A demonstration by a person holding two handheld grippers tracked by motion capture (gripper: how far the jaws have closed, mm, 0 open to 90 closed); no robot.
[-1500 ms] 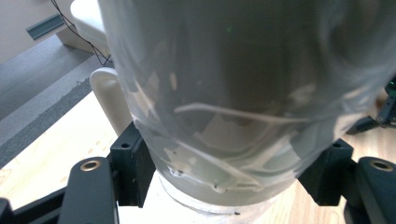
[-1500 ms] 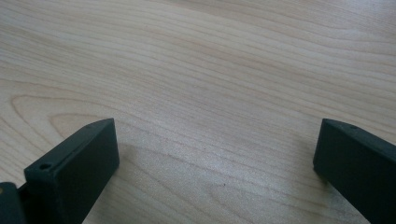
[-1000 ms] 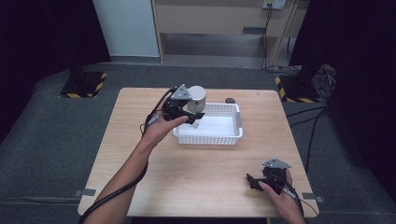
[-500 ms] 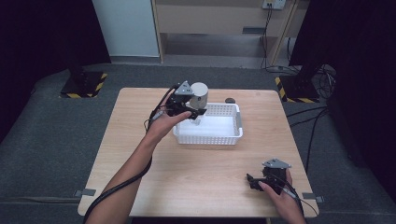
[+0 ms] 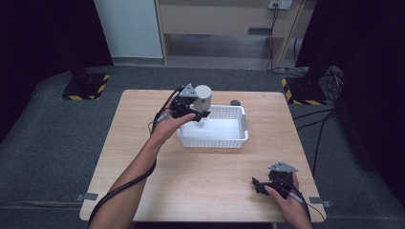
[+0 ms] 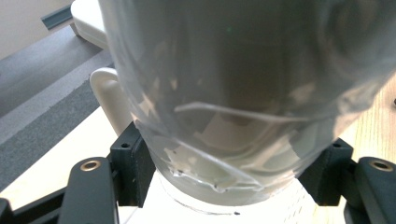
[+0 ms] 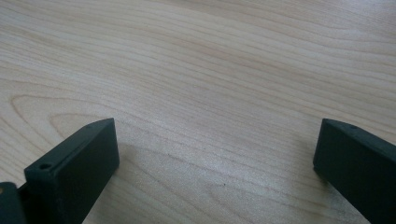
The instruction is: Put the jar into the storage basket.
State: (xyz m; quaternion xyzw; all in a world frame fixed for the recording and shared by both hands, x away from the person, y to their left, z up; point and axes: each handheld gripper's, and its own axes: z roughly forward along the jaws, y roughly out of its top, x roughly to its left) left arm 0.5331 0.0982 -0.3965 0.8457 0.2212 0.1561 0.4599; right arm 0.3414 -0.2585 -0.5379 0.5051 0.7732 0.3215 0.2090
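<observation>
Over the far left corner of the white perforated plastic basket (image 5: 213, 128), in the high view, I have my left gripper (image 5: 197, 113) holding a pale, translucent round cup (image 5: 203, 98) above the basket's rim; the cup sits upright or nearly so, its top a flat grey disc from this angle; the light wooden table (image 5: 143, 143) is bare around the basket apart from a small dark object (image 5: 234, 102) just behind the far rim, too small for me to name; my right gripper (image 5: 258, 185) rests near the front right corner, well apart from the basket.

Close in, the left gripper view shows the jaws closed on the cup (image 6: 243, 93) low on its wall, one black pad on each side, spread only as wide as the cup itself; the wall is clear, thin plastic, creased and glossy, with a curved line across it and a cloudy rounded bottom edge; the white basket (image 6: 105, 88) shows behind and beneath it; I judge the step to be lowering the cup into the basket, so I would keep it level, clear the rim first, then bring it straight down; a thin wall like this may buckle, so I would not squeeze harder, and I would open only once the base is seated.

Down at the table (image 7: 201, 70), the right gripper view shows its jaws wide apart with bare wood grain between them, holding nothing.
</observation>
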